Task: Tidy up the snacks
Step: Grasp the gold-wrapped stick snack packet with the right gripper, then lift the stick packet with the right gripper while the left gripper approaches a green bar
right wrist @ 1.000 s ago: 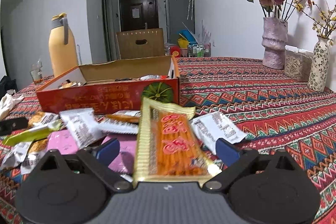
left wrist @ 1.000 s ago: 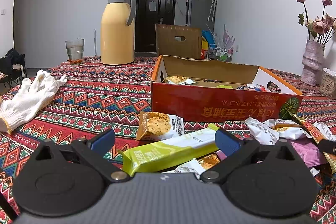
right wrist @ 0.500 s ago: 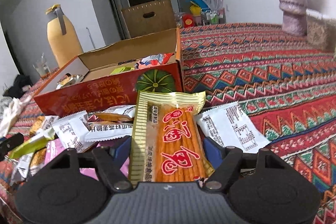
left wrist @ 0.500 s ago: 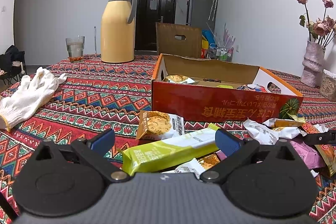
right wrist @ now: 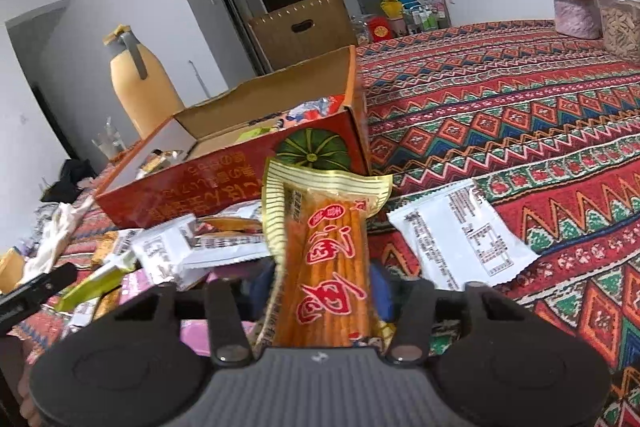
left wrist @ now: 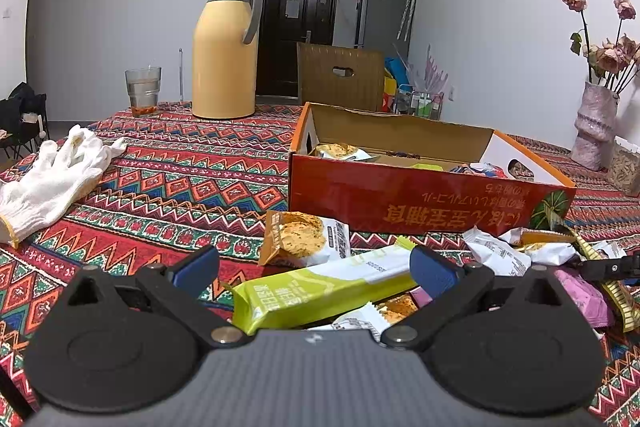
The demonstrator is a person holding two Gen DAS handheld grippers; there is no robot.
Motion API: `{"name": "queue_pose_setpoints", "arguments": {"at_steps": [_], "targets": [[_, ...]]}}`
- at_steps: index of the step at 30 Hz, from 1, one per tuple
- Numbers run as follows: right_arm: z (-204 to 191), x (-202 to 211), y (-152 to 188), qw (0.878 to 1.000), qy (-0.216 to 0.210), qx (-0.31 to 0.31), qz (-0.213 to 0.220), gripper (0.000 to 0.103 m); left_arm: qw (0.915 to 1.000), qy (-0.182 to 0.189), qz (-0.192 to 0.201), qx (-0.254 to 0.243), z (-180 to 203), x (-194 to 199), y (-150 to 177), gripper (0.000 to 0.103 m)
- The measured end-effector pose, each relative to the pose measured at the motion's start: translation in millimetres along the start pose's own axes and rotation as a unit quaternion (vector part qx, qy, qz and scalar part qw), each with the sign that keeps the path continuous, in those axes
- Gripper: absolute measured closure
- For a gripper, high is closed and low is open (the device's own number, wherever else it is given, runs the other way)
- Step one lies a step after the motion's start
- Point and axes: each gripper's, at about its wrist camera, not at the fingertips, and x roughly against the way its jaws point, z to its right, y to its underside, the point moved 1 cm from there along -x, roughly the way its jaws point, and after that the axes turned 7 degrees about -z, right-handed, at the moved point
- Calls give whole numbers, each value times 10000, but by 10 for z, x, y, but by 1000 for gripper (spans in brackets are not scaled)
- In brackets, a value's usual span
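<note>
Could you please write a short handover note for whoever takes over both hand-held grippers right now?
Right hand-held gripper: jaws closing on the orange stick-snack packet, which the pads already pinch.
Left hand-held gripper: open, over the green snack bar, not gripping.
Red cardboard box: open on the patterned tablecloth, a few snacks already inside.
Left to do: the cookie packet, white wrappers, pink packet and others lie loose before the box. Probably box the orange packet first.
</note>
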Motion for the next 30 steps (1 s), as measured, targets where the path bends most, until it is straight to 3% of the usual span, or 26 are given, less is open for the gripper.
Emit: {"name": "queue_pose_setpoints", "arguments": {"at_steps": [2, 8, 13, 17, 30], "targets": [[-3, 14, 23, 10000, 41, 16, 50, 72, 10000, 5, 4, 8, -3, 1, -1, 0], [-122, 138, 135, 9970, 494, 250, 534, 73, 10000, -3, -11, 6, 0, 0, -3, 0], [-330, 291, 293, 9838, 1126, 647, 1235, 73, 10000, 3, -22, 7, -3, -1, -3, 0], [-380, 361, 357, 9761, 1295, 591, 1640, 73, 10000, 3, -23, 11, -4, -2, -4, 0], [-400, 441, 444, 9768, 1192, 489, 1712, 73, 9999, -75, -99, -30, 17, -26, 1, 0]]}}
